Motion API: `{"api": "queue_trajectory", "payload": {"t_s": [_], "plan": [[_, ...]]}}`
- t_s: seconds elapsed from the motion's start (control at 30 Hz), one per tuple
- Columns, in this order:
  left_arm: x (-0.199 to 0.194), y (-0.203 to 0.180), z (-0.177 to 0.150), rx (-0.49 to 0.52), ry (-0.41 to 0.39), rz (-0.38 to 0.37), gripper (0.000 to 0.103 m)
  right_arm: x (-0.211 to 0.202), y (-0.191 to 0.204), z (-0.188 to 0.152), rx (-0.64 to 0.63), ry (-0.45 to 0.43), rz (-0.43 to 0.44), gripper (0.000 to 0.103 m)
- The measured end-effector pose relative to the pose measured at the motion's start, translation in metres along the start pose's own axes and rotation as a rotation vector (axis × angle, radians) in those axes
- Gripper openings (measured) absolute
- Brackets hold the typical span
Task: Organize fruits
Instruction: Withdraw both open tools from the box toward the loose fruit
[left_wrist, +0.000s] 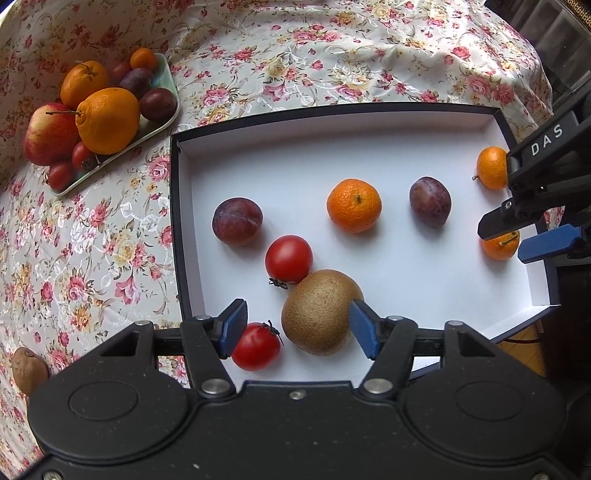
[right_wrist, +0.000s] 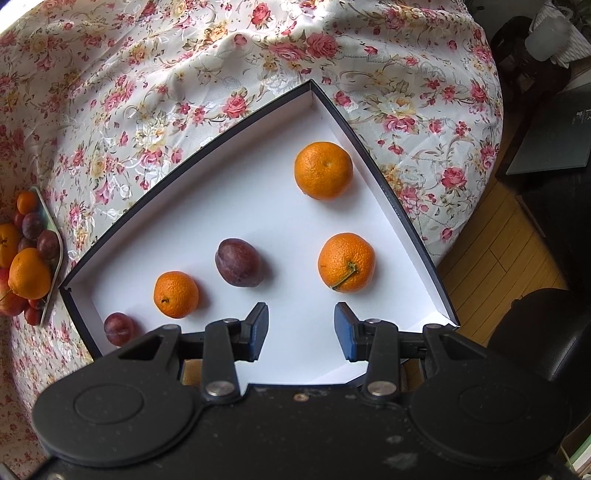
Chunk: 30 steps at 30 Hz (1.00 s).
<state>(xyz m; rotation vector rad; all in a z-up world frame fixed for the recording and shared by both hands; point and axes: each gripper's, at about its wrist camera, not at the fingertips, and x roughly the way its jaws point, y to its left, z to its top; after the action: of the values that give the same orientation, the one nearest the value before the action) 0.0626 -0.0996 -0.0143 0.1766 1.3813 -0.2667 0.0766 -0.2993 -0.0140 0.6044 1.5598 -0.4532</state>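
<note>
A white box with a dark rim holds loose fruit. In the left wrist view my left gripper is open above a brown kiwi and a red tomato, holding nothing. A second tomato, two plums and a tangerine lie further in. In the right wrist view my right gripper is open and empty over the box floor, short of a stemmed tangerine and a plum. It also shows at the right of the left wrist view.
A pale green tray at the far left holds oranges, an apple, plums and tomatoes. A brown fruit lies on the floral tablecloth. Two more tangerines sit in the box. The table's edge and wooden floor are to the right.
</note>
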Motion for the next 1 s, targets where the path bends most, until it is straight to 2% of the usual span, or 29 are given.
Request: {"api": "queue_trajectory", "payload": {"t_s": [0.3,0.43,1.0], "plan": [[-0.009,0.026,0.003,-0.055,-0.021,0.013,0.065,0.001,0.022,-0.005,-0.041,0.006,-0.003,0.042],[-0.016,0.046,0.004,-0.082,-0.050,0.041,0.065,0.001,0.035,-0.007,-0.056,0.007,-0.001,0.042],[-0.023,0.163,-0.012,-0.259,-0.070,0.151,0.065,0.005,0.115,-0.035,-0.181,0.022,0.015,0.042]]}}
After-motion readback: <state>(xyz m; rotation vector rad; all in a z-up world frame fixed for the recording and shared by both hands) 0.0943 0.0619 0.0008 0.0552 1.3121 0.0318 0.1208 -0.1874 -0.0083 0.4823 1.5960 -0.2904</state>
